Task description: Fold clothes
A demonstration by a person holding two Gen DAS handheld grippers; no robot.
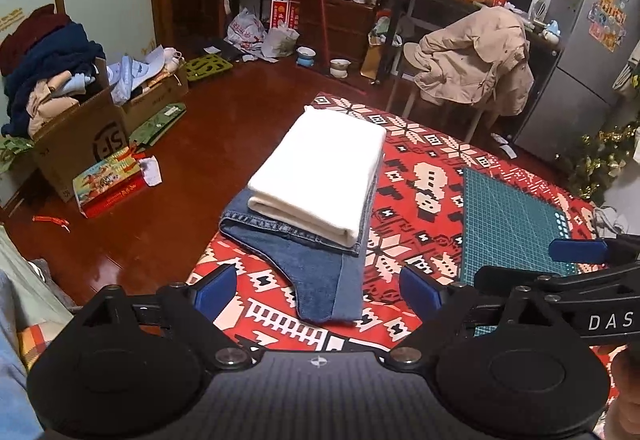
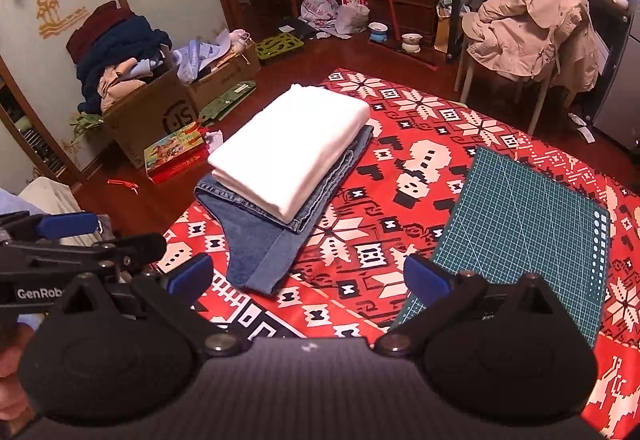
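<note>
left wrist: angled down | right wrist: same, alongside | shared: folded stack (image 1: 320, 180)

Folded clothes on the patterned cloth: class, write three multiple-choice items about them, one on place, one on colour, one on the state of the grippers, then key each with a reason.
1. Where does the white garment lie?
A. On top of the folded jeans
B. On the green cutting mat
C. In the cardboard box

2. What are the main colours of the patterned cloth under the stack?
A. Yellow and purple
B. Red, white and black
C. Plain grey

3. How do the left gripper and right gripper stand?
A. Both open, holding nothing
B. Both shut on the jeans
C. One shut on the white garment

Key: 1 A, denim shows beneath it. 2 B, snowflake motifs on red. 3 A, both pairs of blue pads stand wide apart, nothing between.
</note>
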